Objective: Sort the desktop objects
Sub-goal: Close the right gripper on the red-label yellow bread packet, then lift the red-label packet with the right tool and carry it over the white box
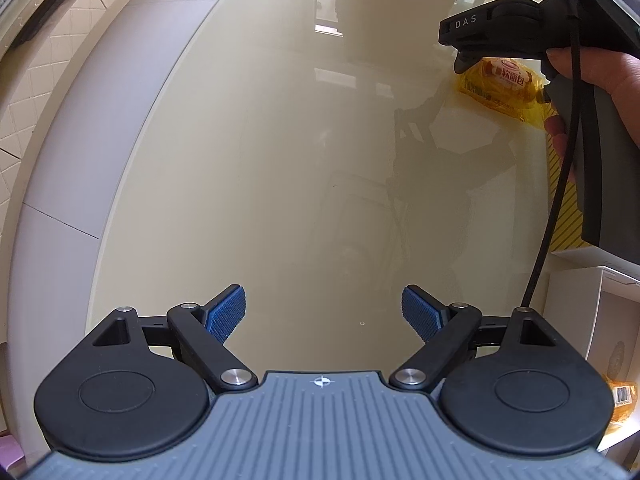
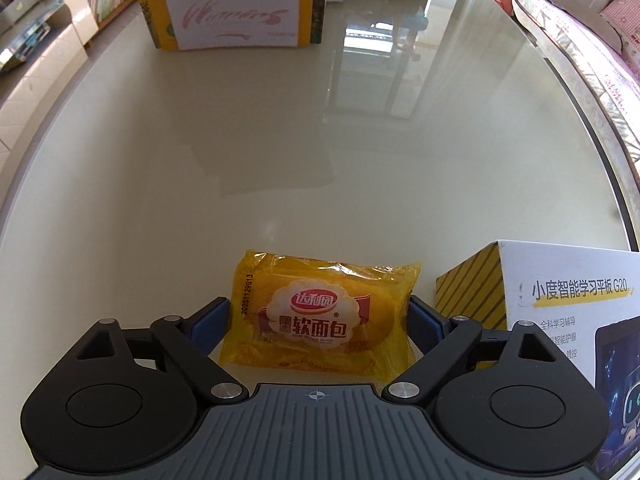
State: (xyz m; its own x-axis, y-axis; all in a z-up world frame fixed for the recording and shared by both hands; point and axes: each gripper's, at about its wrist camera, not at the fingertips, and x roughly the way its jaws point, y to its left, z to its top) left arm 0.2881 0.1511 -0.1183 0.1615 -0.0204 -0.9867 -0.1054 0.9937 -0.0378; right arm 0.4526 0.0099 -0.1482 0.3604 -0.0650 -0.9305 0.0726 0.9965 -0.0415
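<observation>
Setting: a living room; a glossy beige glass table (image 2: 280, 140) is reflecting windows and furniture, with bookshelves off to one side and a sofa along the other.

Item 1, bread pack (image 2: 320, 316): yellow wrapper, red label, lying on the table between the fingers of my right gripper (image 2: 318, 320). The blue pads are sitting at both short ends of the pack. I cannot tell whether they are pressing it yet or only bracketing it, and the wrapper is not looking squeezed.

Item 2, tablet box (image 2: 560, 304): white with yellow stripes, standing just beside the pack on its right.

Item 3, pink box (image 2: 236, 4): standing at the far edge, well apart from the pack.

Item 4, left gripper (image 1: 322, 314): fingers are spread wide, holding nothing, hovering over bare table.

Item 5, second yellow pack (image 1: 622, 396): showing only partly, at the left view's edge beside a white carton (image 1: 612, 312).

Step in hand, as I am judging it: grasping the bread pack for sorting.

Next move: I am needing a gentle, even squeeze, since the bread is soft and the film slippery, then a straight lift clearing the tablet box.
</observation>
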